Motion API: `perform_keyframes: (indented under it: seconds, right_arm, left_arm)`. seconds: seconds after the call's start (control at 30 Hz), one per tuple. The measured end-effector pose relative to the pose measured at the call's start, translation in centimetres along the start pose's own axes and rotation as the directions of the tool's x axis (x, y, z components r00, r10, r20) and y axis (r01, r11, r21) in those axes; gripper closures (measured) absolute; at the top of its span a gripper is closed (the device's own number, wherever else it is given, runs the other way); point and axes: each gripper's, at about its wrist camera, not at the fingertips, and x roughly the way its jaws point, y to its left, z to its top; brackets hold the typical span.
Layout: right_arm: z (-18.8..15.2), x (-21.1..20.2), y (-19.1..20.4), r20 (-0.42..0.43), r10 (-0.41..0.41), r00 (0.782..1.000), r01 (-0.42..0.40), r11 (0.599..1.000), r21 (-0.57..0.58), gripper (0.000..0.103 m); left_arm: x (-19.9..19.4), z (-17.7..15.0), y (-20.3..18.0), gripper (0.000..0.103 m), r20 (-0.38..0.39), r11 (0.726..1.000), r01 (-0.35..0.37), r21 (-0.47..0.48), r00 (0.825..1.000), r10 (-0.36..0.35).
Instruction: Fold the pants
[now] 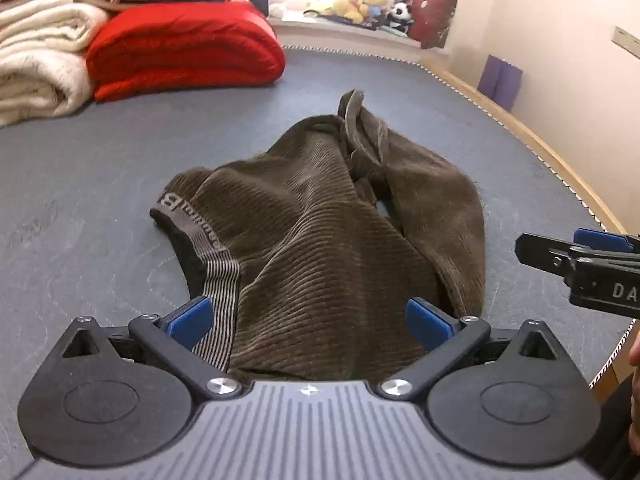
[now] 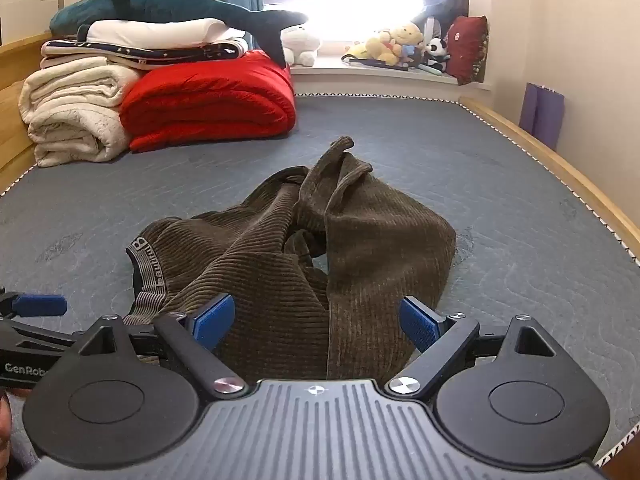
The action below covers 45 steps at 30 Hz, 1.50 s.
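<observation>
Crumpled brown pants (image 1: 320,220) lie mid-frame on the bed (image 1: 80,184); both hand-held grippers, left (image 1: 308,320) and right (image 2: 316,320), hover released.

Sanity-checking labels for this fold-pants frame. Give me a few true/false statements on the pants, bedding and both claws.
1. The brown corduroy pants lie crumpled on the grey mattress. True.
2. The left claw is shut on the waistband. False: its jaws stand wide open, with fabric between them but not clamped.
3. A folded red blanket sits beside cream blankets at the far end. True.
4. The right claw is open. True.
5. The pants are already folded flat. False: they are bunched, with one leg end sticking up.
</observation>
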Motion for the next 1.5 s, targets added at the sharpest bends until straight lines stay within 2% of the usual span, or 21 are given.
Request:
perform_keyframes:
  seconds: [0.03, 0.1, 0.13, 0.17, 0.3, 0.33, 0.47, 0.63, 1.1, 1.5]
  right_arm:
    - [0.0, 0.0, 0.0, -0.005, 0.001, 1.0, -0.001, 1.0, -0.002, 0.013]
    - [-0.1, 0.0, -0.1, -0.015, 0.002, 1.0, -0.002, 1.0, -0.005, 0.013]
    - [0.2, 0.2, 0.0, -0.027, -0.007, 1.0, 0.007, 1.0, -0.002, 0.013]
    - [0.3, 0.4, 0.1, -0.035, -0.01, 0.999, 0.01, 1.0, -0.004, 0.013]
    - [-0.3, 0.6, -0.2, -0.014, -0.01, 1.0, 0.01, 1.0, 0.005, 0.013]
    - [-0.2, 0.3, -0.1, -0.016, -0.01, 1.0, 0.01, 1.0, 0.004, 0.014]
    - [-0.1, 0.5, 0.1, -0.019, -0.013, 1.0, 0.013, 1.0, -0.009, 0.017]
    - [-0.1, 0.6, 0.3, -0.023, -0.007, 1.0, 0.007, 1.0, -0.016, 0.017]
    - [0.0, 0.7, 0.5, -0.049, 0.008, 0.999, -0.009, 1.0, -0.024, 0.017]
    - [0.2, 0.9, 0.7, -0.053, -0.014, 0.999, 0.012, 0.999, -0.029, 0.017]
  left_arm:
    - [-0.3, -0.3, -0.3, 0.0, 0.008, 1.0, -0.009, 0.001, 1.0, 0.009]
    - [0.2, -0.4, 1.4, 0.0, -0.019, 0.997, 0.015, -0.07, 1.0, -0.016]
    - [0.8, 0.2, 1.4, 0.0, -0.046, 0.998, 0.005, -0.068, 0.999, -0.008]
    - [0.9, 0.2, 1.5, 0.0, -0.038, 0.998, -0.009, -0.059, 0.999, 0.007]
    - [1.2, 0.3, 0.1, 0.0, -0.013, 0.99, -0.14, -0.019, 0.99, 0.14]
    - [1.2, 0.3, 0.3, 0.0, -0.01, 0.99, -0.138, -0.02, 0.99, 0.138]
    - [1.9, 0.5, 0.8, 0.0, -0.057, 0.998, -0.054, -0.044, 0.997, 0.052]
    - [1.5, 0.0, 0.0, 0.0, -0.059, 0.996, -0.085, 0.014, 0.995, 0.086]
    - [1.2, 0.1, 0.3, 0.0, -0.071, 0.999, -0.035, -0.005, 0.997, 0.035]
    - [1.5, 0.5, 0.1, 0.0, -0.091, 0.998, -0.061, -0.013, 0.994, 0.06]
